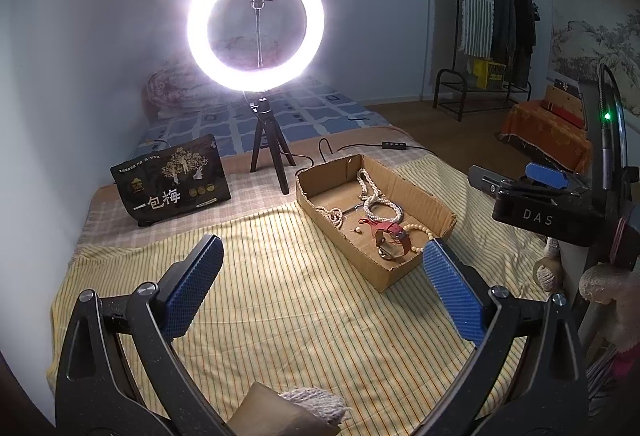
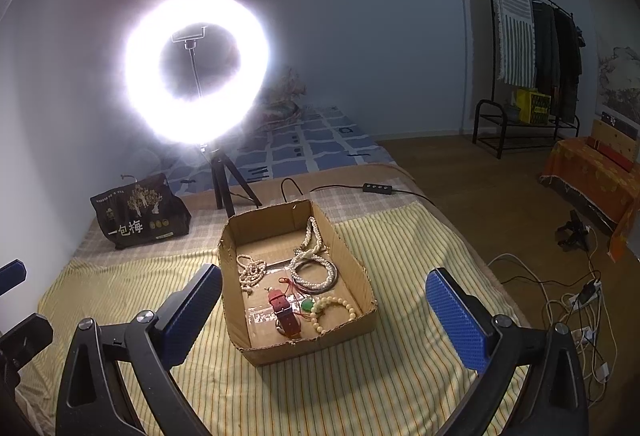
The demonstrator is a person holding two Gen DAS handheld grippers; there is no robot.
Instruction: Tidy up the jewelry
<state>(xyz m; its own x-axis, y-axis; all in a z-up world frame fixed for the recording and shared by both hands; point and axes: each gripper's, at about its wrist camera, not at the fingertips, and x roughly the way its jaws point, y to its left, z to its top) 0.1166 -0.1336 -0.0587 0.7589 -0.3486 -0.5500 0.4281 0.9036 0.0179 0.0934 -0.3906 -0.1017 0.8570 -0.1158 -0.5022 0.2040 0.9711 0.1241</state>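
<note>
Since every piece I can see already lies in the cardboard box (image 2: 362, 276), I judge the sorting nearly done, and the step in hand is to check the tray and pull away cleanly. My left gripper (image 1: 322, 272) stands wide and empty over the striped cloth (image 1: 280, 300), with the box just ahead and to the right of its right pad. My right gripper (image 2: 324, 300) is wide and empty too, and the box sits straight ahead between its spread fingers.

From the right wrist view I read the tray front to back: the red-strapped watch (image 2: 286, 312) nearest me, a cream bead bracelet (image 2: 336, 310) with a green charm (image 2: 307, 304) to its right, the coiled pearl bangles (image 2: 314, 270) beyond, and a loose bead strand (image 2: 250, 270) toward the left wall.

If I tidy further, I would go in with the right gripper from above, narrowing the jaws first so the pads clear the cardboard walls, and lift single items rather than dragging them, since the strands would snag one another easily.
</note>
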